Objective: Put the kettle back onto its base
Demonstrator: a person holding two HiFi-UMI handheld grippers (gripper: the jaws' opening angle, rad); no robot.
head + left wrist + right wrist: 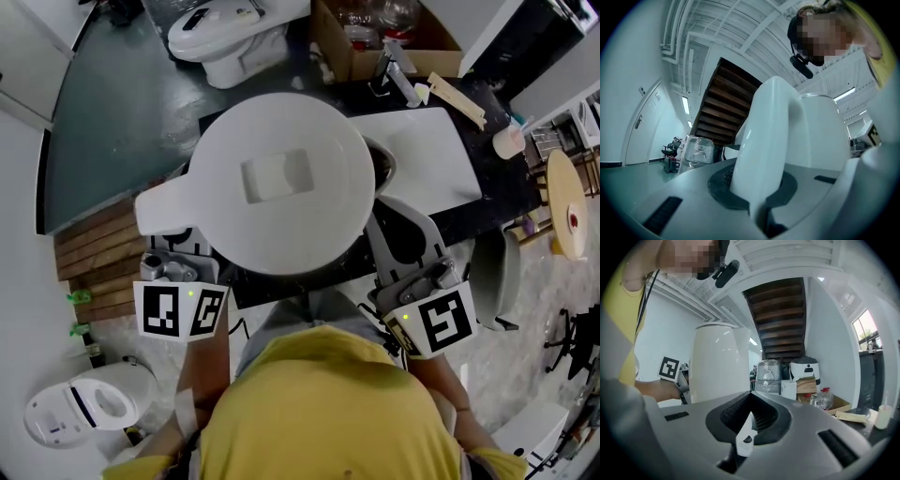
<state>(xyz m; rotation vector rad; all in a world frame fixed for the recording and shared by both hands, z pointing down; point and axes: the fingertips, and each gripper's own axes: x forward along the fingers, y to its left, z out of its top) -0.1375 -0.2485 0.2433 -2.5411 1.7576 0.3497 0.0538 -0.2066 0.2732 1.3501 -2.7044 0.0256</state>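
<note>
The white kettle (281, 178) is gripped by its handle (765, 140) in the left tool (759, 211) and held aloft. The right tool (745, 439) is closed on nothing, nearby.

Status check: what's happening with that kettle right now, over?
Left tool clamped on kettle handle, kettle held up. Right tool shut, alongside. Base not in view.

A dark grey-green floor (112, 112) lies under a black table (497, 202), with a cardboard box (330, 42) at the table's far edge. A brown wooden staircase (780, 319) climbs between white walls (825, 333). A window (864, 333) brings daylight in at the right. Strip lights (685, 105) glow near a white door (644, 136).
</note>
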